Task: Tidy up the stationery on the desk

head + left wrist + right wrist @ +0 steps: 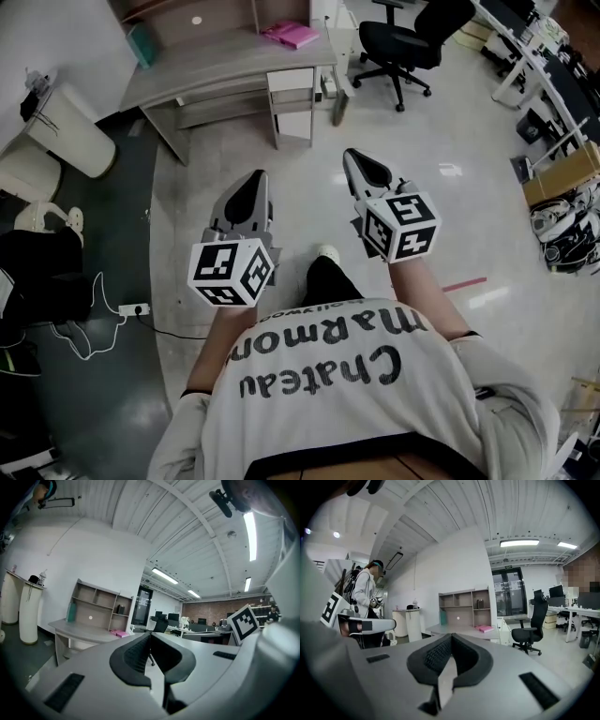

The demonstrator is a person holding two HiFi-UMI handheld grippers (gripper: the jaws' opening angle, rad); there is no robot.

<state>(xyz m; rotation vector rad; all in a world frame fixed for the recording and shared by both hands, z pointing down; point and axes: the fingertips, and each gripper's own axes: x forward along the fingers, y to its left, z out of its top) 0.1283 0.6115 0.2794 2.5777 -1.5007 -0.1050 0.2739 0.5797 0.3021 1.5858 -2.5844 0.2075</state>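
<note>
A grey desk stands across the floor, well ahead of both grippers. On it lie a pink booklet and a teal item. My left gripper and right gripper are held side by side over the floor, far from the desk. Both point towards it, shut and holding nothing. The left gripper view shows its jaws pressed together, with the desk and pink booklet beyond. The right gripper view shows the same closed jaws, desk and booklet.
A black office chair stands right of the desk. White cylindrical bins are at the left, and a power strip with cable lies on the floor. Boxes and clutter line the right side. Another person stands at the left.
</note>
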